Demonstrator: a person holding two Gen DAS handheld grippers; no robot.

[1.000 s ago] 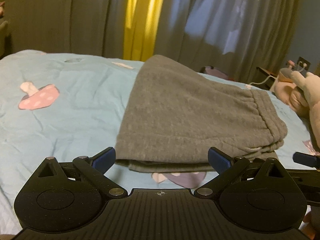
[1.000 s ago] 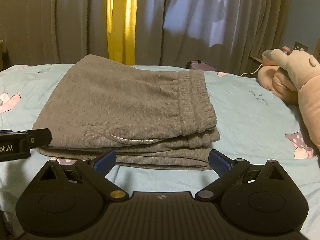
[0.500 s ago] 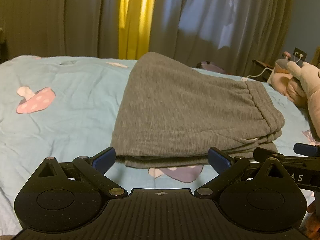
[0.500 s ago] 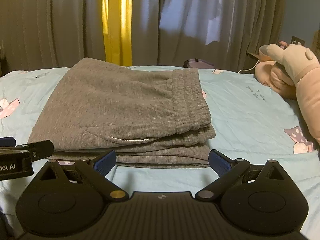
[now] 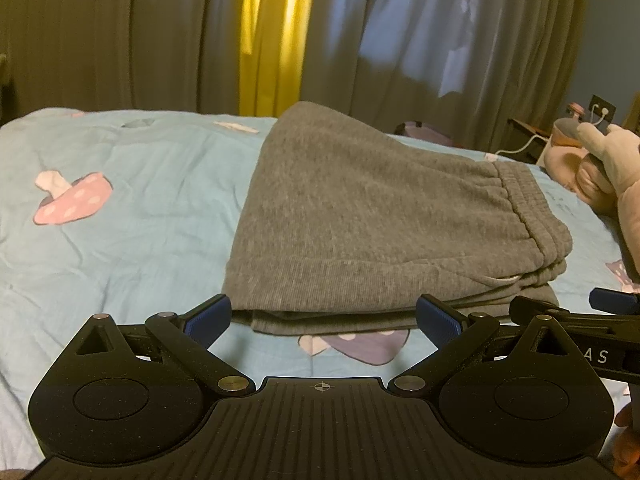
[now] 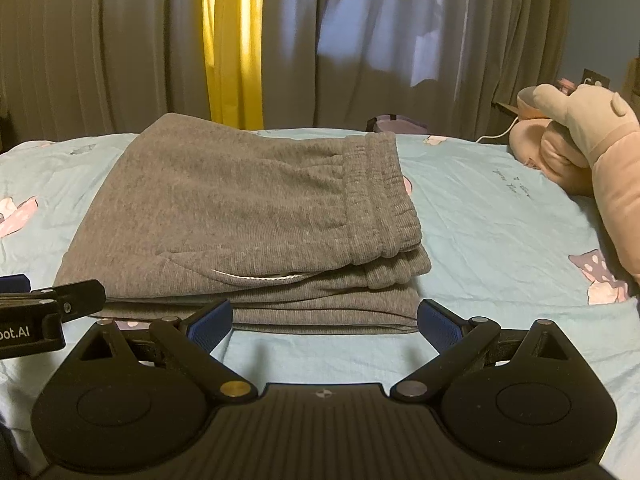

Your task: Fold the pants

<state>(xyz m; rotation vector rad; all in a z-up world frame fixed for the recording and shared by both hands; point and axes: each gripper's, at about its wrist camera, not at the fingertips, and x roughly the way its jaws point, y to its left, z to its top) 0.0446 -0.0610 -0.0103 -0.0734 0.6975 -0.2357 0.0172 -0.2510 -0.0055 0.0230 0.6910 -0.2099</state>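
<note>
left tongs (image 5: 323, 318) eased back | right tongs (image 6: 325, 321) level, spread | pants (image 6: 248, 224) folded

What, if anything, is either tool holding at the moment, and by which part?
Nothing: the left tool and right tool are both open, just short of the folded grey pants.

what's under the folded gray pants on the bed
The gray pants lie on the light blue bedsheet. A purple mushroom print pokes out at their near edge; the rest beneath is covered.
</note>
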